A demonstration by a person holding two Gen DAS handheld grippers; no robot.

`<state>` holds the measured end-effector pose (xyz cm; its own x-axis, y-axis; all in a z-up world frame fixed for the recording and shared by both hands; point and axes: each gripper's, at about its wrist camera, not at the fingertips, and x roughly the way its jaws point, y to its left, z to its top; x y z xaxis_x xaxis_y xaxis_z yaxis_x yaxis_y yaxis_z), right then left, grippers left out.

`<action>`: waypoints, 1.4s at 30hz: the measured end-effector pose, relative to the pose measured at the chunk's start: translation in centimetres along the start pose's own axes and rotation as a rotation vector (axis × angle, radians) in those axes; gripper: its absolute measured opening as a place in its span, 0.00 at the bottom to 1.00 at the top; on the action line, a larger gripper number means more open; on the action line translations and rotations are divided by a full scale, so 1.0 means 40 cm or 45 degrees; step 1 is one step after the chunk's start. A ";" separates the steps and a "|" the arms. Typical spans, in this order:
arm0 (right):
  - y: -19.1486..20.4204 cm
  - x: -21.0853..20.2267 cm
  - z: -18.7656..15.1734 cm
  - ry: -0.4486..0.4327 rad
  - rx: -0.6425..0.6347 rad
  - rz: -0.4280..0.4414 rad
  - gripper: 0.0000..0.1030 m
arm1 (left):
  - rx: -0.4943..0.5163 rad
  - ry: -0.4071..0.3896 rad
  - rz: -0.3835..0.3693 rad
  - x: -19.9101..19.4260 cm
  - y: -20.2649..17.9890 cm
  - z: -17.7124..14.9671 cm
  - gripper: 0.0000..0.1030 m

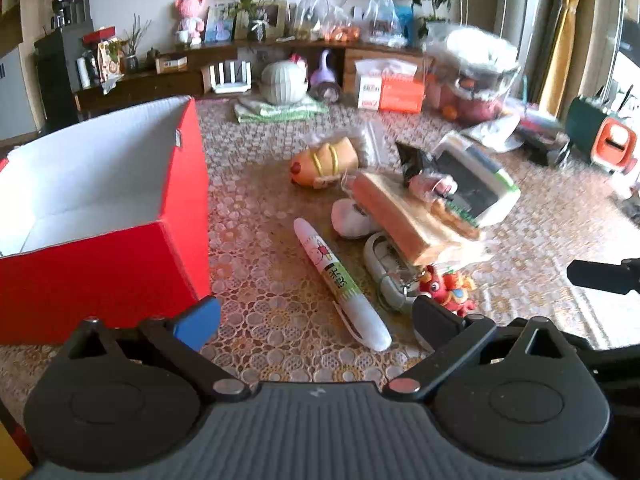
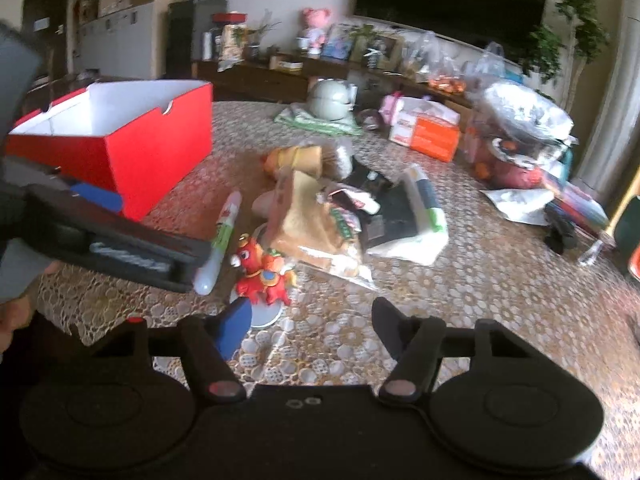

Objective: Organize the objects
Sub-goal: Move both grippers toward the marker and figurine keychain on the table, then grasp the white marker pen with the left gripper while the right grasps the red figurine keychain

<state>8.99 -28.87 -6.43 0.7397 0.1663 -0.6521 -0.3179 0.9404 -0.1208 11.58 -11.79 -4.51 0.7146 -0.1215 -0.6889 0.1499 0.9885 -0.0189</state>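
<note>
We see one red box (image 1: 120, 264), open and white inside, at nine o'clock on the lace table (image 1: 264, 312). One white marker (image 1: 340, 280) lies at the center, and one red dragon toy (image 2: 262, 276) at five o'clock from it. Left gripper (image 1: 316, 316) and right gripper (image 2: 310, 328) stand open, holding nothing.

left wrist view: low over the table (image 1: 248, 264), angled down, facing the far shelf, red box (image 1: 120, 264) close at left. right wrist view: similar height, further right, box (image 2: 132, 160) farther off. both share box, white marker (image 1: 340, 280) (image 2: 222, 232), toy pile.
</note>
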 end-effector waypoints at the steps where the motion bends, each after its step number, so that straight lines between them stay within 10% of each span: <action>1: 0.002 0.007 0.001 0.003 -0.012 0.013 0.61 | 0.002 0.010 0.009 0.012 -0.004 0.000 0.99; 15: 0.014 0.098 0.018 0.010 -0.095 0.141 0.52 | 0.005 0.108 0.082 0.120 -0.028 0.013 0.90; 21: 0.024 0.109 0.024 0.009 -0.089 0.211 0.38 | -0.013 0.126 0.078 0.140 -0.028 0.016 0.77; 33: 0.019 0.105 0.039 0.009 -0.003 0.246 0.23 | -0.008 0.109 0.033 0.147 -0.020 0.021 0.22; 42: 0.006 0.089 0.052 -0.001 0.066 0.222 0.20 | -0.062 0.090 0.017 0.129 0.015 0.016 0.20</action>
<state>12.79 -27.42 -7.24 0.6764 0.3284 -0.6592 -0.4106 0.9112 0.0326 15.79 -11.89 -7.59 0.6660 -0.1030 -0.7388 0.1056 0.9935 -0.0433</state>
